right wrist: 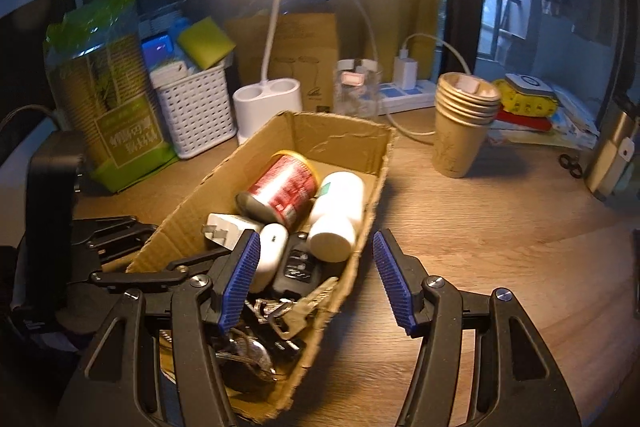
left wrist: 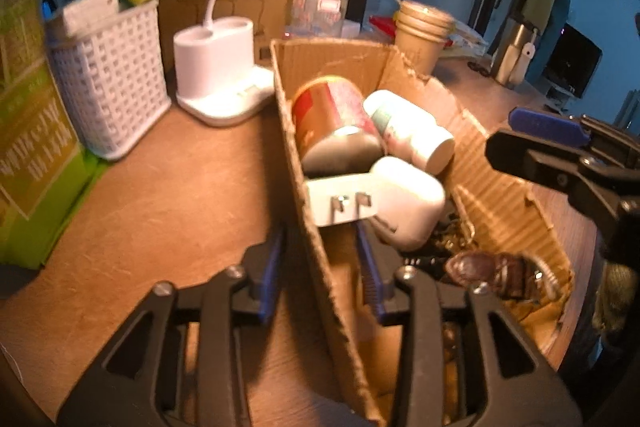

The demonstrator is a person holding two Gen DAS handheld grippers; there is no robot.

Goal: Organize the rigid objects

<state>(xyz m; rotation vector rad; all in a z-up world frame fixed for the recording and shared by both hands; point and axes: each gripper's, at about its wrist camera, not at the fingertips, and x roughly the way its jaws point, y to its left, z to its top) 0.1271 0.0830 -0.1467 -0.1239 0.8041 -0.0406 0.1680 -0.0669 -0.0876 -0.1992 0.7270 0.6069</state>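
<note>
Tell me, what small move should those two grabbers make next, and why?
Probably lift both clear of the box. The left gripper straddles the box's left wall, its jaws apart and not pressing it; the right gripper straddles the right wall, open. The can, bottle and plug already lie inside, so nothing seems left to hold.

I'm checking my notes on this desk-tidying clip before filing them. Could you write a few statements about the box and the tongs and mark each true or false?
1. The red can lies on its side in the cardboard box. True.
2. The white bottle stands outside the box. False: it lies inside, beside the can.
3. The left tongs straddle the box's wall. True.
4. The right tongs hold the stacked paper cups. False: they are open and empty; the cups stand on the desk.
</note>
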